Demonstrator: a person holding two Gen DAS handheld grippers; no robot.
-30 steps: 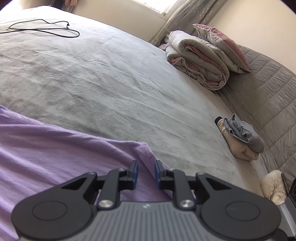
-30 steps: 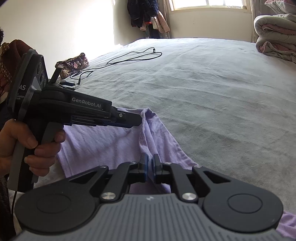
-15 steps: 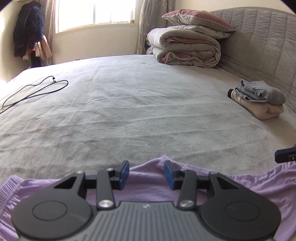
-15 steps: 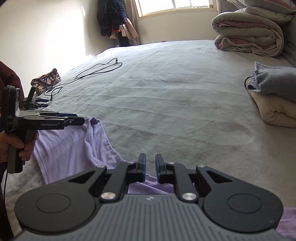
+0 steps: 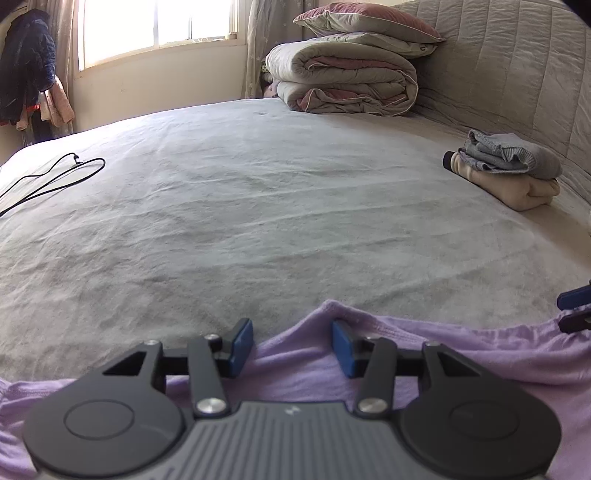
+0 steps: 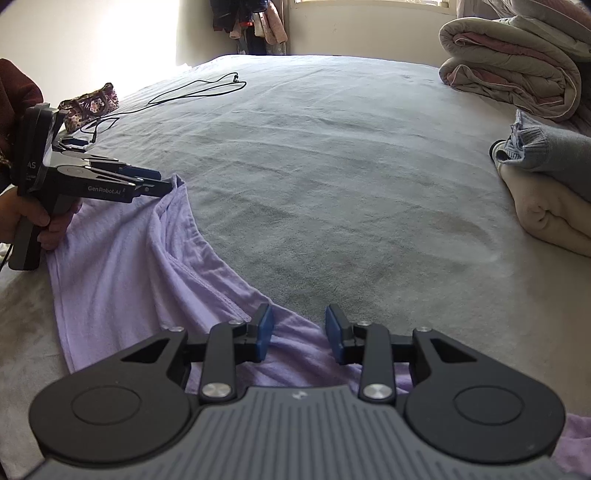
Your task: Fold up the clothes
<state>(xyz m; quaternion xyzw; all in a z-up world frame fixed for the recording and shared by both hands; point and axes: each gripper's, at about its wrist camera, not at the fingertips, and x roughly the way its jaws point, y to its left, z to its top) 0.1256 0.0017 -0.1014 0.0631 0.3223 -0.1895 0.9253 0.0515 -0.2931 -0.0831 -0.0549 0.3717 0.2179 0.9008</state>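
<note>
Spreading across nearly both views, the wide bed with its grey wrinkled cover (image 5: 258,206) carries everything; the one lilac, thin cotton garment (image 6: 122,280) lies along its near edge, its far hem bunched into a raised peak and a long crease running through it. By my count there is one folded grey-and-pink quilt (image 5: 343,85) with one pink-topped pillow (image 5: 365,18) on it at the head of the bed, one stack of two folded clothes (image 5: 513,173), grey on cream, well apart from the lilac piece, one black cable (image 5: 55,181) looped on the cover, and one small floral pouch (image 6: 90,105) at the bed's edge. Two tools work here: the left gripper (image 5: 292,341) has its jaws apart over the peaked hem, cloth between the blue pads but not pinched, and those jaws have just been opening. The right gripper (image 6: 298,332) likewise stands with its jaws apart above the hem's other end, also just opening, nothing clamped. The step looks like letting go after laying the garment out. To do it well, I judge both should lift clear without dragging the hem, then the peak and crease want smoothing flat before any fold, so the edges line up squarely.
</note>
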